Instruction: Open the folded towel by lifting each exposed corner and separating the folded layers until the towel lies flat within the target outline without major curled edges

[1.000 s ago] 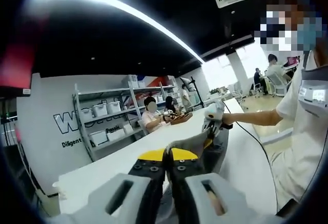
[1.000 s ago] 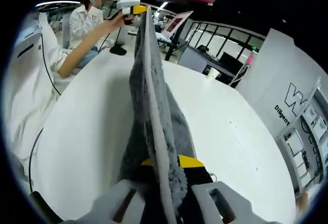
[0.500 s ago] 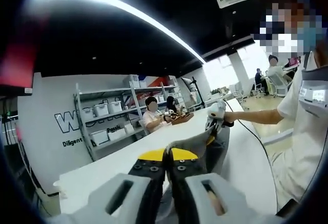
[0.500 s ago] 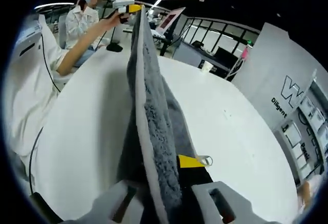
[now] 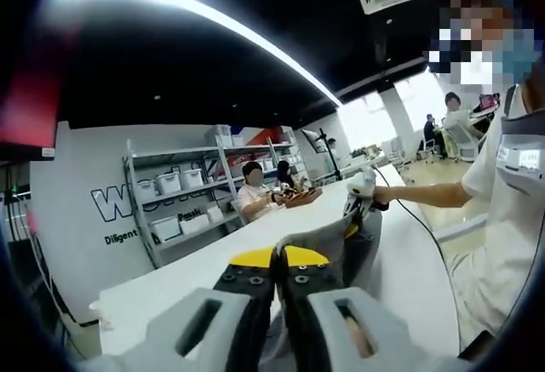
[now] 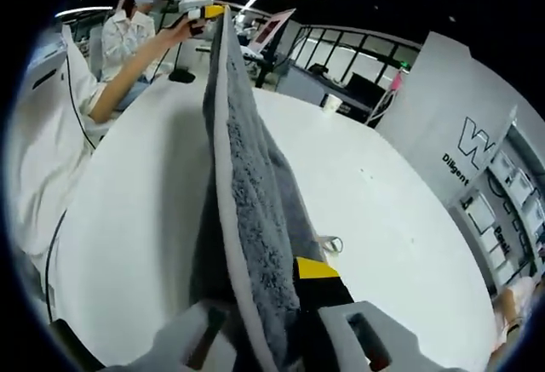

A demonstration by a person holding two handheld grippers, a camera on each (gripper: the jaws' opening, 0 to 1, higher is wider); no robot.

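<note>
The towel (image 6: 255, 210), grey and fluffy with a pale smooth hem, hangs stretched between the two grippers above the white table (image 6: 400, 210). In the right gripper view it runs from the bottom centre to the upper left, where the left gripper (image 6: 197, 2) pinches its far corner. The right gripper (image 6: 281, 325) clamps its near corner. In the left gripper view, white bins (image 5: 166, 183) sit on shelves (image 5: 183, 197) at centre left; their contents are unreadable.
</note>
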